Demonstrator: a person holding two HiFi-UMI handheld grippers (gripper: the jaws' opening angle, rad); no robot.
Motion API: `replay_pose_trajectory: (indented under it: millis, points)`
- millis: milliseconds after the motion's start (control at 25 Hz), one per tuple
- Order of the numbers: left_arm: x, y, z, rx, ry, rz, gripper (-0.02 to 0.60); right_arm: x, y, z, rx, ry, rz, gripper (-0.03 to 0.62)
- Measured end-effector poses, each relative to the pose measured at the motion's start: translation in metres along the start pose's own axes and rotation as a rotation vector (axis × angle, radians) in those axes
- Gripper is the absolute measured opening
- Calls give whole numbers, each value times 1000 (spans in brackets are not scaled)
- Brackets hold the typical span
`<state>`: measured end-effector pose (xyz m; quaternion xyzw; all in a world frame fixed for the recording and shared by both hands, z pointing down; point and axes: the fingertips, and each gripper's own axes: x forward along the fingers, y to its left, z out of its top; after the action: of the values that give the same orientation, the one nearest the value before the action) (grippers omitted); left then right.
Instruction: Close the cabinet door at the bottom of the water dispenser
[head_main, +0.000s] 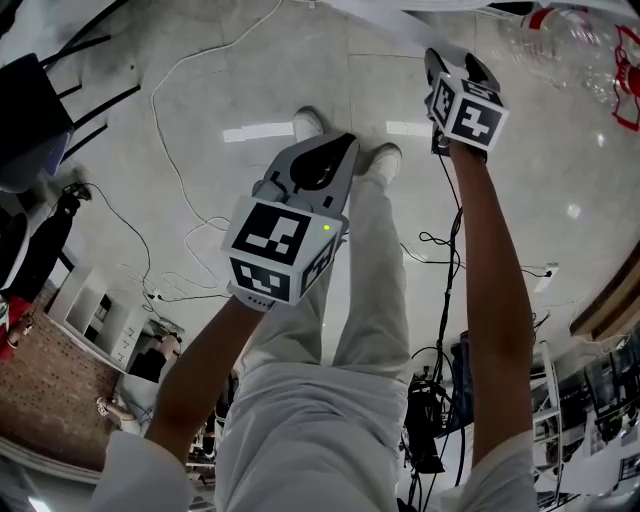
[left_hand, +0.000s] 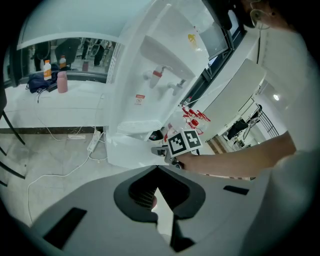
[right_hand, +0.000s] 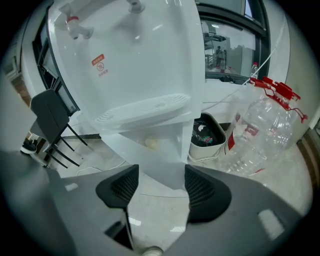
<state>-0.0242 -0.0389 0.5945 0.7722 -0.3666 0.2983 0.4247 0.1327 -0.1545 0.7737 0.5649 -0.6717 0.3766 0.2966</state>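
The white water dispenser (right_hand: 135, 60) fills the right gripper view, its red and grey taps at the top. At its bottom the white cabinet door (right_hand: 155, 150) stands swung out, showing a pale object inside. My right gripper (right_hand: 159, 175) is open, and the door's lower edge shows just beyond the gap between its pads; I cannot tell if anything touches. In the head view this right gripper (head_main: 452, 60) reaches up to the white edge at the top. My left gripper (head_main: 342, 142) hangs back above the floor, shut and empty. From the left gripper (left_hand: 157, 169) I see the dispenser (left_hand: 150, 75) and the right gripper (left_hand: 159, 149).
A large empty water bottle (right_hand: 260, 130) with red caps lies right of the dispenser, next to a small white bin (right_hand: 205, 137). A black chair (right_hand: 50, 115) stands to the left. Cables (head_main: 190, 100) and a power strip (left_hand: 94, 142) lie on the tiled floor. The person's shoes (head_main: 310, 122) are below.
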Motion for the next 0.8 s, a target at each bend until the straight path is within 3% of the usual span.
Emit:
replay_pose_trajectory:
  millis: [480,800]
  points:
    - [13,-9,10,-3,12,-4,2,21,-21,42,-126,-33,-22,284]
    - [20,-9,16,-5,16,-1,2,33,-21,60,-186,-50,42,327]
